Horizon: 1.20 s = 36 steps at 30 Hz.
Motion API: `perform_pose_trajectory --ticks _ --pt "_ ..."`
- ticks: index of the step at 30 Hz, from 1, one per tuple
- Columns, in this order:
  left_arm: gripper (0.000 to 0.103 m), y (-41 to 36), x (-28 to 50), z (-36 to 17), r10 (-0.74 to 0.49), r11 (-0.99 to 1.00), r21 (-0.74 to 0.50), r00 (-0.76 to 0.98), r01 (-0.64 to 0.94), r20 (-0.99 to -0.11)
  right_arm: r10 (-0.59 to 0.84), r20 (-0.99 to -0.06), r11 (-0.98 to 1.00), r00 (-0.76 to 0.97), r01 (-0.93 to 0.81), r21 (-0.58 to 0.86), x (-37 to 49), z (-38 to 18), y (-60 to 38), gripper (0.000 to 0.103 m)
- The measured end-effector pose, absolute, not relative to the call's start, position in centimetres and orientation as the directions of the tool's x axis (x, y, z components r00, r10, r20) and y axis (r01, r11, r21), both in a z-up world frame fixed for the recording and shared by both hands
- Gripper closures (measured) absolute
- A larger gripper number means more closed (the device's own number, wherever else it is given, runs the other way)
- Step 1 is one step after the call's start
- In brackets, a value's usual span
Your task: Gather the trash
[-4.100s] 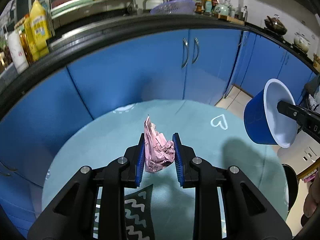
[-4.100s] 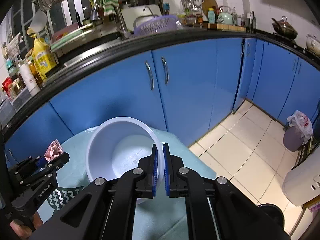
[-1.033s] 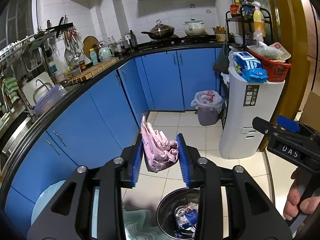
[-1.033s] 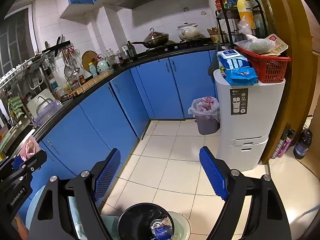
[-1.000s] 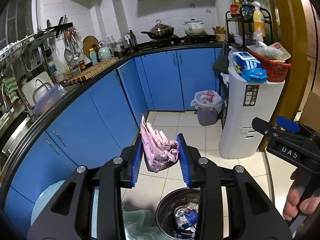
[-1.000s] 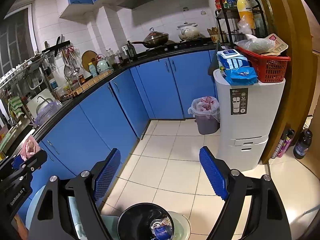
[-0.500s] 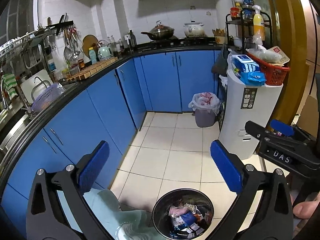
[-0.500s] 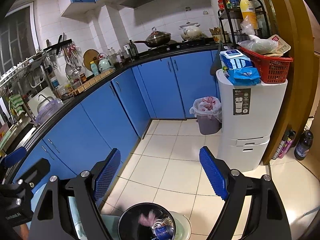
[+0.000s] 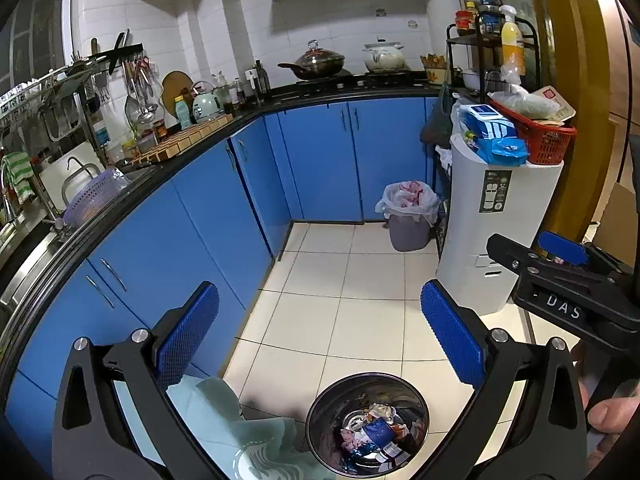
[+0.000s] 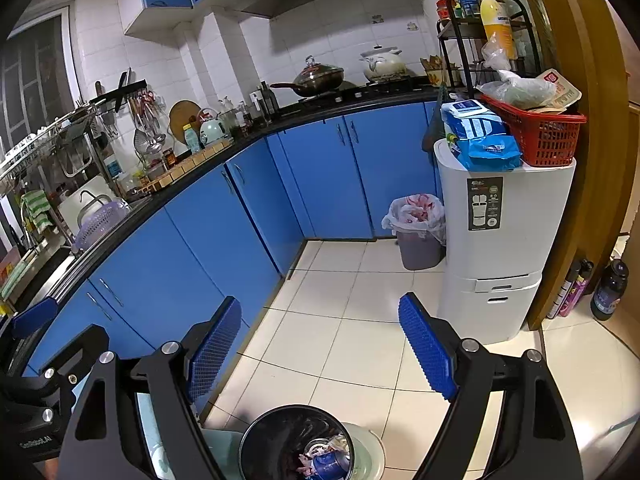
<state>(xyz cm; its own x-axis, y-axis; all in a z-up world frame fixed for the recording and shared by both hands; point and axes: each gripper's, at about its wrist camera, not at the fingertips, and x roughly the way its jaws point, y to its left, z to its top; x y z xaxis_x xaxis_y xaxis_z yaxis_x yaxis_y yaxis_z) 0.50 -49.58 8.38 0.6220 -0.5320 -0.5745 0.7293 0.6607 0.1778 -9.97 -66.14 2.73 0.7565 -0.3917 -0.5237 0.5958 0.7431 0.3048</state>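
Observation:
A round steel trash bin (image 9: 367, 424) stands on the floor below both grippers, with mixed trash inside, including the pink crumpled wrapper (image 9: 349, 438). It also shows in the right wrist view (image 10: 298, 442). My left gripper (image 9: 320, 332) is open wide and empty above the bin. My right gripper (image 10: 322, 350) is also open wide and empty over it. The right gripper's body (image 9: 560, 280) shows at the right of the left wrist view; the left gripper's body (image 10: 48, 360) shows at the left of the right wrist view.
A teal tablecloth edge (image 9: 224, 420) lies beside the bin at the lower left. Blue kitchen cabinets (image 9: 224, 216) curve along the left. A white appliance (image 10: 500, 248) with a red basket stands at the right, with a bagged grey bin (image 10: 418, 232) beside it.
My left gripper opened and let go of the pink wrapper, which fell into the steel bin. Half a second ago it was open too. The right gripper stayed open.

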Motion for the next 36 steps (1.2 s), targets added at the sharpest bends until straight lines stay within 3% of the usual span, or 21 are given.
perform_pose_trajectory --ticks 36 --pt "0.003 -48.64 0.04 8.38 -0.505 0.684 0.164 0.624 0.711 -0.597 -0.384 -0.517 0.757 0.765 0.582 0.299 -9.32 2.97 -65.23 0.024"
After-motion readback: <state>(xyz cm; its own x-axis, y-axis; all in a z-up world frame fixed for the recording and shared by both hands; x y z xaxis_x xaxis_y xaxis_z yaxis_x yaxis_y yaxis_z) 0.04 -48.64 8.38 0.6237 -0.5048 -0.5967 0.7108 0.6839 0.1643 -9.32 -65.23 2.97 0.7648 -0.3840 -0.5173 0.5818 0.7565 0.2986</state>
